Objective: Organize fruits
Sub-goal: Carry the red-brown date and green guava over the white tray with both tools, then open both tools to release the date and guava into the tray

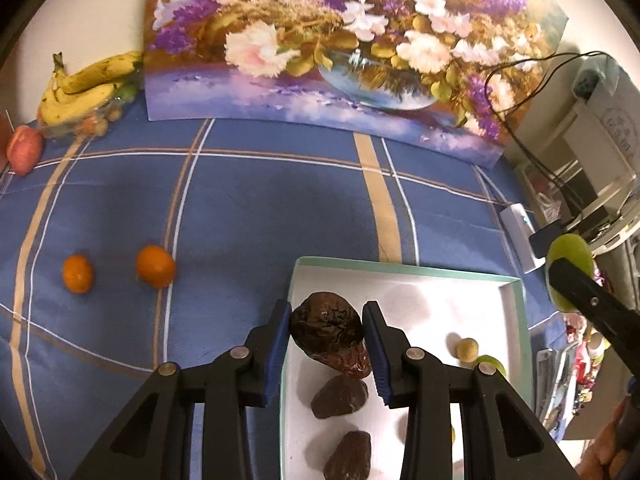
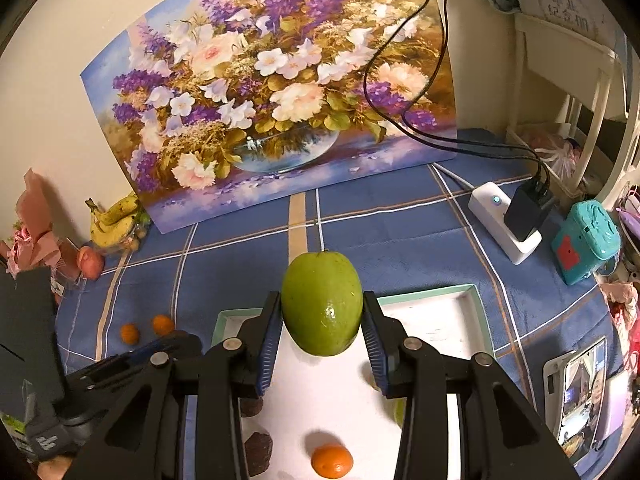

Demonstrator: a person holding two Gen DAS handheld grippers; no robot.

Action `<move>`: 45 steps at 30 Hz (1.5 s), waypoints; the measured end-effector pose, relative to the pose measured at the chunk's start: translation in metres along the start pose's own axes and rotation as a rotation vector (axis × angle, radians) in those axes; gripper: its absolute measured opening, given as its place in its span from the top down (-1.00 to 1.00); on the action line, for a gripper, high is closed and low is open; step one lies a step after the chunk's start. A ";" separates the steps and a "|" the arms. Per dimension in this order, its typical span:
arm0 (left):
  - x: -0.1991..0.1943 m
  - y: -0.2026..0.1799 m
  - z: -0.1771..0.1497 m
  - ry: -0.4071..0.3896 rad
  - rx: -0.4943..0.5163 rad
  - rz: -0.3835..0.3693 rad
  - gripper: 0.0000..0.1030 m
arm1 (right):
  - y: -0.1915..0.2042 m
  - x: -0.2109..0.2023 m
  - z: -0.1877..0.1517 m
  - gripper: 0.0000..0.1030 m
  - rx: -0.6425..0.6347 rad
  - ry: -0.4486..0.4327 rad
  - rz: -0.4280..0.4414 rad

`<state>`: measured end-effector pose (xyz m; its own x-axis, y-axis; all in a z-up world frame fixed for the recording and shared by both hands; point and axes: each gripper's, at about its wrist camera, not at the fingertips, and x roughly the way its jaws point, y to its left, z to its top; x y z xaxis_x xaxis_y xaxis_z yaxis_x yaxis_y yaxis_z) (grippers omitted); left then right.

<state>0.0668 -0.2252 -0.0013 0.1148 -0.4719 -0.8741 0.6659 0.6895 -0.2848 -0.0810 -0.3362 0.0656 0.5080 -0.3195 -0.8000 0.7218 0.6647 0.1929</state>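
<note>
My left gripper is shut on a wrinkled dark brown fruit over the left side of a white tray with a teal rim. Two more brown fruits lie in the tray below it. A small yellowish fruit lies further right. In the right wrist view, my right gripper is shut on a smooth green fruit, held above the tray. An orange rests in the tray. Two small oranges lie on the blue cloth left of the tray.
Bananas and a red apple sit at the far left by the wall. A flower painting leans at the back. A white power strip with cables, a teal box and a phone stand right of the tray.
</note>
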 end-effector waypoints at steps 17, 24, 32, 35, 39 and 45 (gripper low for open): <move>0.034 -0.015 0.011 0.034 0.075 0.054 0.24 | -0.029 0.071 -0.017 0.21 0.020 0.158 -0.043; 0.042 -0.014 0.010 0.044 0.074 0.056 0.24 | -0.036 0.105 -0.034 0.21 0.043 0.242 -0.062; 0.050 -0.014 0.006 0.058 0.081 0.058 0.24 | -0.034 0.112 -0.039 0.21 0.040 0.263 -0.080; 0.050 -0.014 0.005 0.063 0.079 0.056 0.22 | -0.033 0.111 -0.039 0.20 0.030 0.262 -0.090; 0.048 -0.015 0.007 0.062 0.077 0.047 0.15 | -0.033 0.111 -0.037 -0.12 0.017 0.260 -0.106; 0.033 -0.018 0.011 0.050 0.092 0.043 0.00 | -0.031 0.101 -0.029 -0.22 0.006 0.233 -0.116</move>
<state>0.0669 -0.2592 -0.0208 0.1090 -0.4136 -0.9039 0.7266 0.6537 -0.2116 -0.0656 -0.3700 -0.0375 0.3000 -0.2281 -0.9263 0.7721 0.6283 0.0953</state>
